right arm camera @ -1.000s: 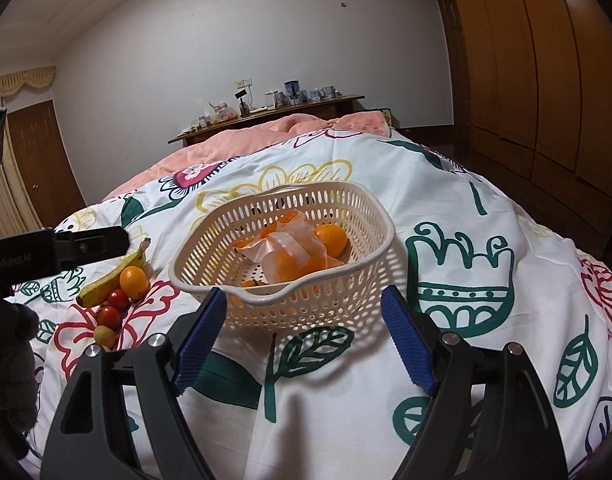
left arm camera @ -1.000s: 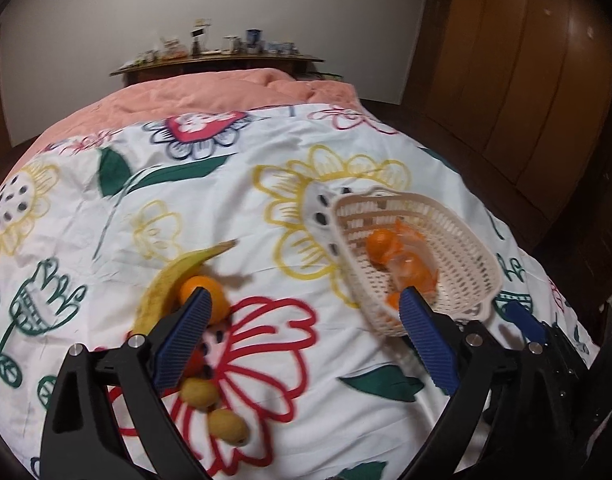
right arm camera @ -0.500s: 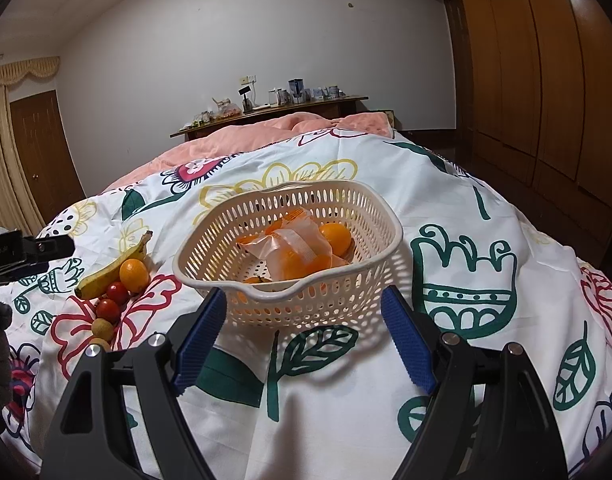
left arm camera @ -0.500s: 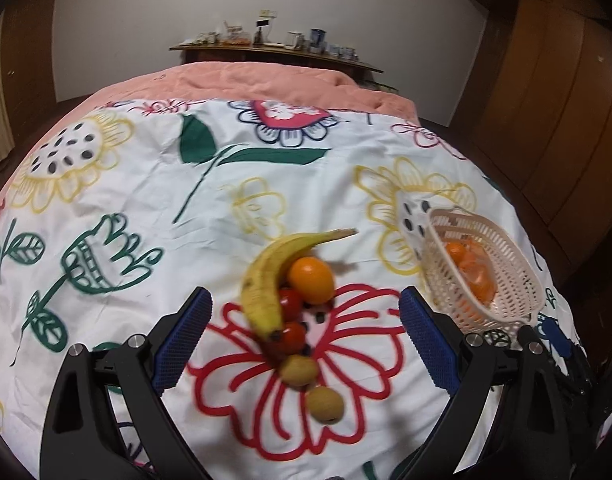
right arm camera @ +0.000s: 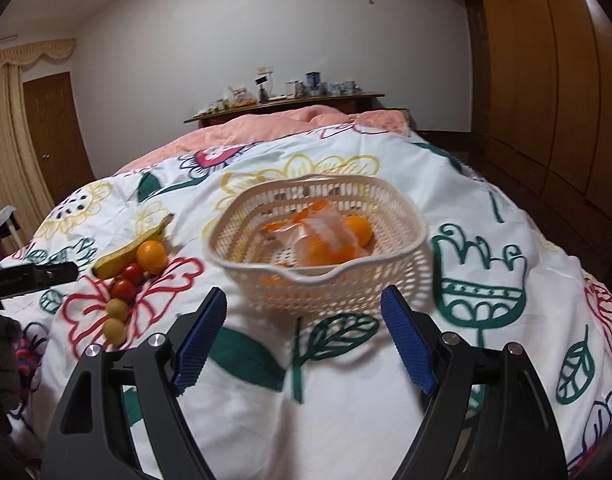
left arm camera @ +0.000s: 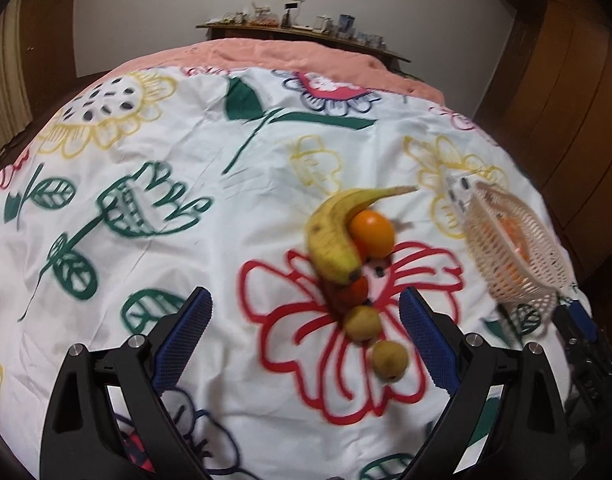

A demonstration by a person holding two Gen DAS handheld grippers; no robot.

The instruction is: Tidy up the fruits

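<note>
A yellow banana (left arm camera: 333, 236), an orange (left arm camera: 372, 233), red tomatoes (left arm camera: 353, 290) and two small tan fruits (left arm camera: 361, 322) lie in a row on the flowered quilt. My left gripper (left arm camera: 304, 336) hovers just short of them, open, nothing between its blue pads. A cream plastic basket (right arm camera: 321, 254) holding oranges and a clear bag (right arm camera: 325, 236) sits on the quilt right in front of my right gripper (right arm camera: 304, 332), which stands open and empty. In the right wrist view the banana (right arm camera: 130, 250), orange (right arm camera: 150, 255) and tomatoes (right arm camera: 124, 288) lie left of the basket.
The quilt (left arm camera: 146, 184) covers a bed with a pink blanket (left arm camera: 290, 56) at its far end. A wooden shelf with small jars (right arm camera: 290, 94) stands against the wall. Wooden wardrobe doors (right arm camera: 545, 80) line the right side. The basket (left arm camera: 513, 248) sits near the bed's right edge.
My left gripper has swung left from the basket to the fruit row, which now sits between its fingers' line. The right gripper has stayed before the basket.
</note>
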